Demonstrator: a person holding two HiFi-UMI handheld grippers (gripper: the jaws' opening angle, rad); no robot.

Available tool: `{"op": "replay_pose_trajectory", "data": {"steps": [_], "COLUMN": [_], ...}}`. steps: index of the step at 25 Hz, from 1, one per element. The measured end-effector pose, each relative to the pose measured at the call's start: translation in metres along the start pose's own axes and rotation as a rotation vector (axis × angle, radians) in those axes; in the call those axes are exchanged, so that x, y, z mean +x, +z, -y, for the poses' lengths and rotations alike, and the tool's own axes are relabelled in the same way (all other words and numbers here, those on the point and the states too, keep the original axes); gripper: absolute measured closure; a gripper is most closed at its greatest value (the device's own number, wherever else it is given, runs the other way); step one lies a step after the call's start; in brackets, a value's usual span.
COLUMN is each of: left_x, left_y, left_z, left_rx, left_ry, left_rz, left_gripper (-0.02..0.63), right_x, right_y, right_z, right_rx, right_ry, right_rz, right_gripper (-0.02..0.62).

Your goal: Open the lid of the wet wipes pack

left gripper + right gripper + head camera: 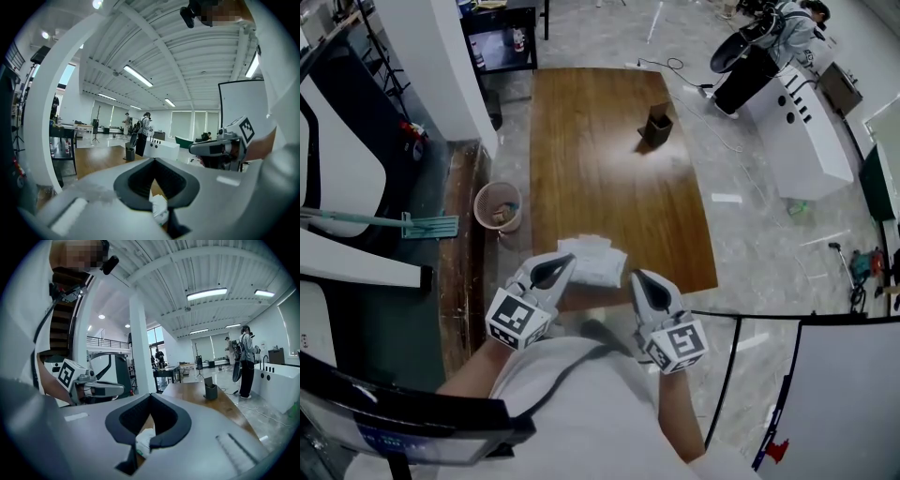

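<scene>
At the near edge of the wooden table (609,169), right in front of the person, lies the wet wipes pack (592,261). It's white and crumpled-looking, and the lid is too small to read, so can't tell if it's up or down. L gripper (568,262) and R gripper (635,276) hover either side of it, tips angled in twd the pack. L tip is just beside its near-left corner, R tip just beside its right edge; contact isn't clear from the head view. Both point almost level.

L gripper view: jaws closed tip to tip, nothing btwn the pads. A bit of the white pack (159,208) w/ a touch of green print shows through the leaf-shaped gap behind the tips, table wood next to it. R gripper view: same story. Jaws shut, empty, pack (144,441) visible through the gap, below the fingers. Each view catches the other gripper off to one side w/ its marker cube.

Further up the table, well apart from the pack, a small dark holder (657,127) stands upright. Round bin (498,206) sits on the floor by the table's left side. Person w/ a backpack (246,359) stands past the table's far end.
</scene>
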State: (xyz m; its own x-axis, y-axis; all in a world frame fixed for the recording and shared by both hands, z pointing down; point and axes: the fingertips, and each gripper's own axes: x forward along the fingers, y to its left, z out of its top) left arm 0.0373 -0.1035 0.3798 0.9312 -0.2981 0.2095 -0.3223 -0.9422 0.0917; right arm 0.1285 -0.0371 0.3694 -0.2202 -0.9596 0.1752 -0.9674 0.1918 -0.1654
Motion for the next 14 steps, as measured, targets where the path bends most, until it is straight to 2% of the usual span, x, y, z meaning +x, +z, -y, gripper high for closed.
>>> {"op": "replay_pose_trajectory", "data": {"steps": [14], "left_x": [0.0009], "left_y": [-0.0034], "left_z": [-0.0018], "left_rx": [-0.021], "left_ry": [0.016], "left_rz": [0.004], "left_gripper": [0.603], "right_x": [0.0047], "right_y": [-0.0011], "right_z": [0.0017], "right_rx": [-0.023], "right_ry": [-0.004], "right_rz": [-0.011], "right_gripper": [0.588]}}
